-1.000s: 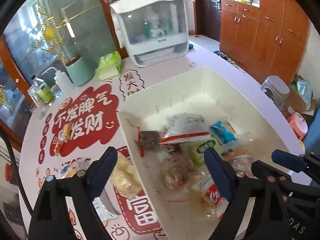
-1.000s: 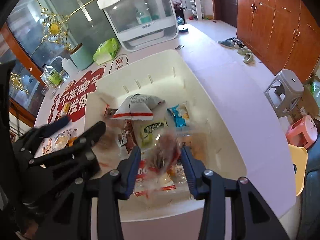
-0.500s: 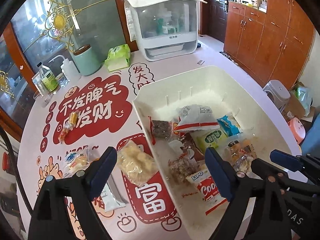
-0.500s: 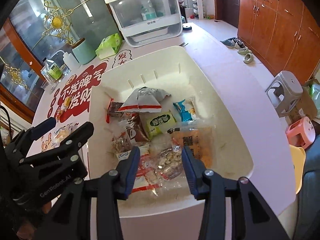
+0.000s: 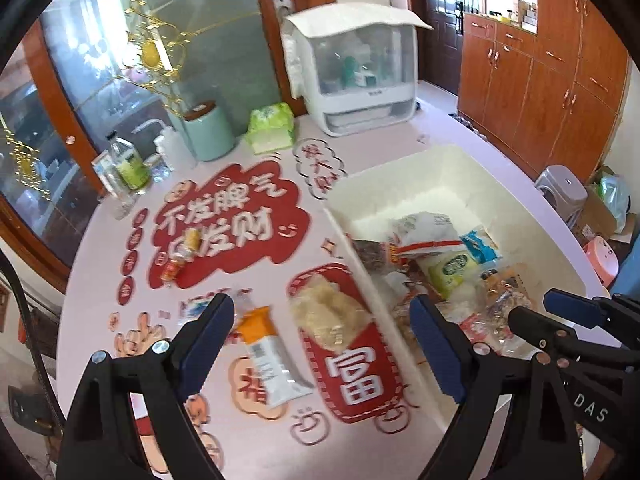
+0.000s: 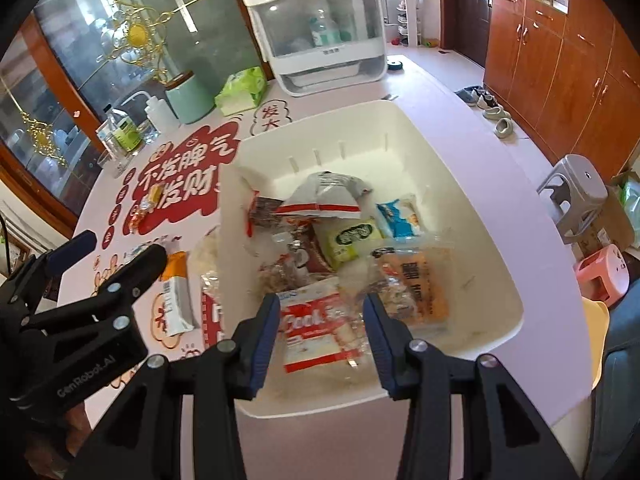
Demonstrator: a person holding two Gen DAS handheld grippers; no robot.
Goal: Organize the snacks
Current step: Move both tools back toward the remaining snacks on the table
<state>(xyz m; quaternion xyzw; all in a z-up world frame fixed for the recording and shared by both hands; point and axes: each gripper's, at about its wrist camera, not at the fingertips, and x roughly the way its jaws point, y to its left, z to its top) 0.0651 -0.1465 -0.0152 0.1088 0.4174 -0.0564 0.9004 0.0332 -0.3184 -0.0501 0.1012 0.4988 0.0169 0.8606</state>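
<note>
A white plastic bin point(image 5: 420, 176) point(image 6: 472, 208) on the table holds several snack packets. My left gripper point(image 5: 322, 344) is open and empty, held above the table left of the bin. Below it lie a clear bag of pale puffs point(image 5: 328, 316) and an orange-and-white packet point(image 5: 266, 356). A small orange candy packet point(image 5: 182, 256) lies farther back on the red sticker. My right gripper point(image 6: 320, 336) is open and empty above the bin's near end, over a red-and-white cookie packet point(image 6: 312, 328). An orange packet point(image 6: 416, 284) lies to its right.
At the table's back stand a white lidded cabinet point(image 5: 352, 76), a green tissue pack point(image 5: 270, 126), a mint canister point(image 5: 208, 132) and bottles point(image 5: 128, 160). Wooden cupboards point(image 5: 560, 88) and a grey stool point(image 6: 576, 192) are to the right, beyond the table edge.
My right gripper has let go of the clear snack bag into the bin and pulled back, open. My left gripper has swung left from over the bin toward the loose packets on the table.
</note>
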